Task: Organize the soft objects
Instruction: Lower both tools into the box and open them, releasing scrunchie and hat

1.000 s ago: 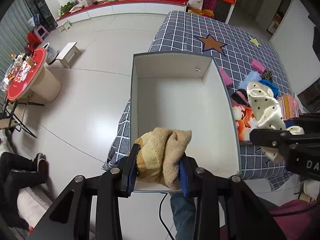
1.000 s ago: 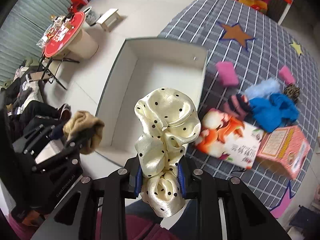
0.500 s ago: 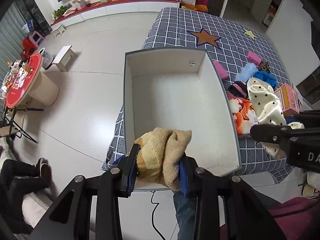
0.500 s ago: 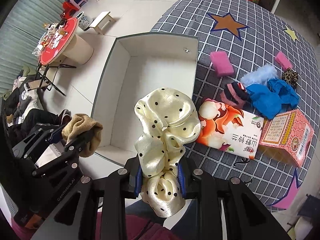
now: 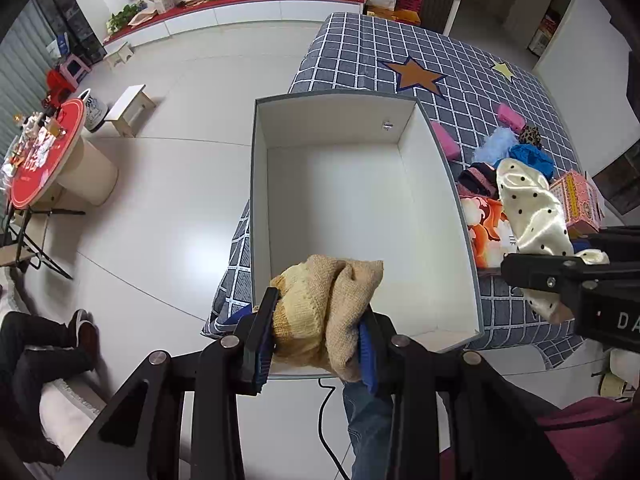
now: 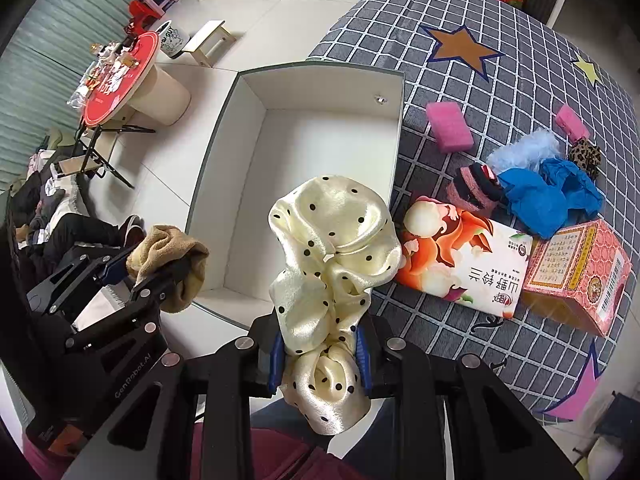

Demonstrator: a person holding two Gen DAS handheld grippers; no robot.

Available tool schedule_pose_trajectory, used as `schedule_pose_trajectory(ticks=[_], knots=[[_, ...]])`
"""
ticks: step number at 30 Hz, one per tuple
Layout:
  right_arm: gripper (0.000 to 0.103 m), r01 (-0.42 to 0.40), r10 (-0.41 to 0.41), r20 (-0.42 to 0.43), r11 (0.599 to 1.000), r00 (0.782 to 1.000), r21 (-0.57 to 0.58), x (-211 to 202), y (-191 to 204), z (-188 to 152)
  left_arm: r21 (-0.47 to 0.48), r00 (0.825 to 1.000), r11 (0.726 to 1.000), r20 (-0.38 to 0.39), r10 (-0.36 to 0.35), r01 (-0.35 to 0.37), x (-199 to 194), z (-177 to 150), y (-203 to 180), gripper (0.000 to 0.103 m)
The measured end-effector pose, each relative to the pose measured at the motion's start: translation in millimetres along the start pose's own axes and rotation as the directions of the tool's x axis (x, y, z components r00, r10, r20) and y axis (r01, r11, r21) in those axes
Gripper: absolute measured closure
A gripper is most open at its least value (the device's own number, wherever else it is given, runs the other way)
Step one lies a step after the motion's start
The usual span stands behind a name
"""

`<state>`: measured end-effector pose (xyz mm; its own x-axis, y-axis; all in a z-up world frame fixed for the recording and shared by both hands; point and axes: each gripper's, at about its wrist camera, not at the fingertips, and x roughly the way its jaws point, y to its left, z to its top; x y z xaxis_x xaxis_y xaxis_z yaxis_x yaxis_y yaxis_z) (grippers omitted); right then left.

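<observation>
Grey checked blanket [image 6: 460, 16], white box [image 5: 436, 184] on it, tiled floor; view pulled back. Left gripper [image 5: 316, 344] clenches knit cloth [image 5: 328, 304], right gripper [image 6: 318, 354] clenches dotted scrunchie [image 6: 332, 248].

A grey checked cloth [image 6: 500, 92] carries a white box [image 6: 394, 152], pink sponges [image 6: 450, 128], tissue pack [image 6: 464, 268] and soft items.

Pink patterned box [image 5: 578, 200] half hidden behind the cream scrunchie [image 5: 532, 216] — tissue pack [image 5: 486, 232] likewise, print unreadable
</observation>
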<state>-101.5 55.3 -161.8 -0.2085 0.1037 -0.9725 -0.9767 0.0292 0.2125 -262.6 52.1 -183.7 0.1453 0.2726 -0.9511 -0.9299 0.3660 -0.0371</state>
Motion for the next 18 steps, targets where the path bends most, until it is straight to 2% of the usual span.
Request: schedule_pose_trajectory(ticks=[18], knots=[[0.075, -0.008, 0.008, -0.019, 1.000, 1.000, 0.015, 7.6, -4.8, 8.5, -0.014, 1.000, 1.000, -0.023, 0.006, -0.006, 11.0, 9.4, 4.8, 0.064]])
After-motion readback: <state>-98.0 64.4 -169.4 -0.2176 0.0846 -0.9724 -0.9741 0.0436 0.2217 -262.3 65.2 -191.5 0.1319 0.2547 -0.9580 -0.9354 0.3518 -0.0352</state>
